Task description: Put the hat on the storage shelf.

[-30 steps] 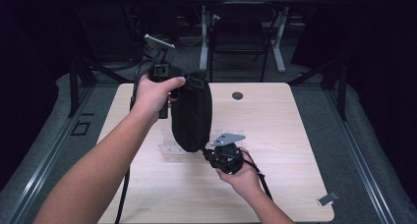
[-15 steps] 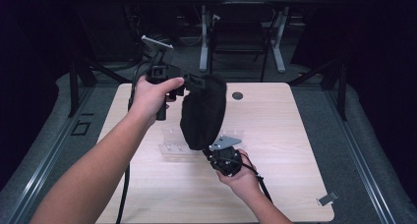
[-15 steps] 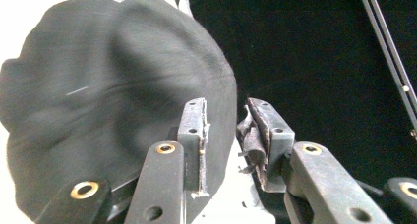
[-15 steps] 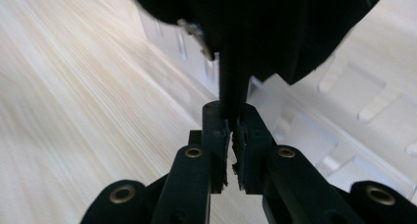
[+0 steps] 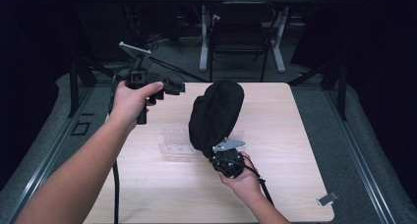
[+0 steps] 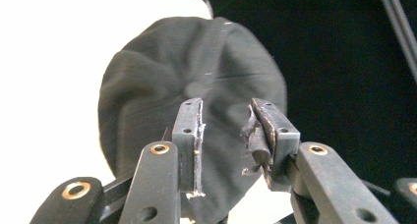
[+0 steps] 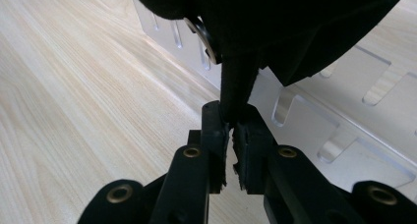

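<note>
Your right claw (image 5: 223, 157), low at the frame's centre, pinches the strap of the black cap (image 5: 216, 113) held above the bench (image 5: 295, 184). Your left claw (image 5: 172, 85), upper left, has just been opening and is empty. Next I think you lower the cap onto the clear rack (image 5: 174, 140).

The table (image 5: 295, 184) is evenly lit from above while the room around it falls into near black. In the left gripper view the tabletop glares to blank white (no grain left), and the cap (image 6: 196, 86) looks soft.
</note>
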Demonstrator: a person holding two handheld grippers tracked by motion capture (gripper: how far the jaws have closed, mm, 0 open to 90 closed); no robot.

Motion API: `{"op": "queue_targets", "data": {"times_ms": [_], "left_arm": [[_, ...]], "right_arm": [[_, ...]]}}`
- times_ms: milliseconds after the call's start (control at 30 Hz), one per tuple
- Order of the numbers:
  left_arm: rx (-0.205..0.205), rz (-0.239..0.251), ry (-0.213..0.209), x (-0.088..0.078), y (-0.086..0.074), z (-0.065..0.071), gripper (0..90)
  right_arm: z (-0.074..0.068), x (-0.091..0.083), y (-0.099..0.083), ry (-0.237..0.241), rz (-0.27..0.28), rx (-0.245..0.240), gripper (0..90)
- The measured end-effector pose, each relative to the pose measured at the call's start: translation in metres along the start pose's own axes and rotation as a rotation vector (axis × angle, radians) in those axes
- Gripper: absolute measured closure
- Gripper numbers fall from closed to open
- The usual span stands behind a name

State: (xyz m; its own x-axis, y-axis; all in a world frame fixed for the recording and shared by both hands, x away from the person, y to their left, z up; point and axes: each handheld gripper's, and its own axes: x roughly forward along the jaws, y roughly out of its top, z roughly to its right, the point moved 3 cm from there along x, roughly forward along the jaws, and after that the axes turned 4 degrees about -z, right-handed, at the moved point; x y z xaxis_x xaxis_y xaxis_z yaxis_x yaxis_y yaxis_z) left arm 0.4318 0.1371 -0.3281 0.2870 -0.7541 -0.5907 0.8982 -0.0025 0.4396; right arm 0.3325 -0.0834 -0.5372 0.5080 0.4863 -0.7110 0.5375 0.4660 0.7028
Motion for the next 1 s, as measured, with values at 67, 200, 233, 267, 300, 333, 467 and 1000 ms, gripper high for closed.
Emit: {"op": "queue_targets", "data": {"times_ms": [67, 200, 233, 267, 300, 333, 467, 1000], "left_arm": [[-0.004, 0.004, 0.012, -0.004, -0.001, -0.007, 65.0], [-0.008, 0.015, 0.046, -0.011, -0.004, -0.018, 63.6], [-0.01, 0.017, 0.049, -0.013, -0.005, -0.021, 63.6], [-0.013, 0.019, 0.053, -0.014, -0.005, -0.022, 63.5], [-0.016, 0.02, 0.058, -0.015, -0.006, -0.024, 63.3], [-0.008, 0.019, 0.063, -0.016, -0.006, -0.027, 63.2], [-0.008, 0.023, 0.091, -0.019, -0.01, -0.037, 61.8], [0.02, 0.008, 0.204, -0.019, -0.036, -0.077, 55.5]], "right_arm": [[0.002, 0.0, -0.001, -0.001, -0.004, -0.001, 82.7], [0.003, -0.001, -0.003, 0.013, -0.005, 0.017, 79.6], [0.003, -0.002, -0.003, 0.011, -0.011, 0.018, 79.2], [0.003, -0.002, -0.004, 0.011, -0.012, 0.016, 78.8], [0.002, -0.002, -0.004, 0.012, -0.013, 0.015, 78.3], [0.003, -0.002, -0.004, 0.012, -0.008, 0.01, 77.8], [0.005, -0.007, -0.005, 0.009, -0.006, 0.018, 76.1], [0.015, -0.032, -0.023, -0.055, -0.025, -0.006, 60.7]]}}
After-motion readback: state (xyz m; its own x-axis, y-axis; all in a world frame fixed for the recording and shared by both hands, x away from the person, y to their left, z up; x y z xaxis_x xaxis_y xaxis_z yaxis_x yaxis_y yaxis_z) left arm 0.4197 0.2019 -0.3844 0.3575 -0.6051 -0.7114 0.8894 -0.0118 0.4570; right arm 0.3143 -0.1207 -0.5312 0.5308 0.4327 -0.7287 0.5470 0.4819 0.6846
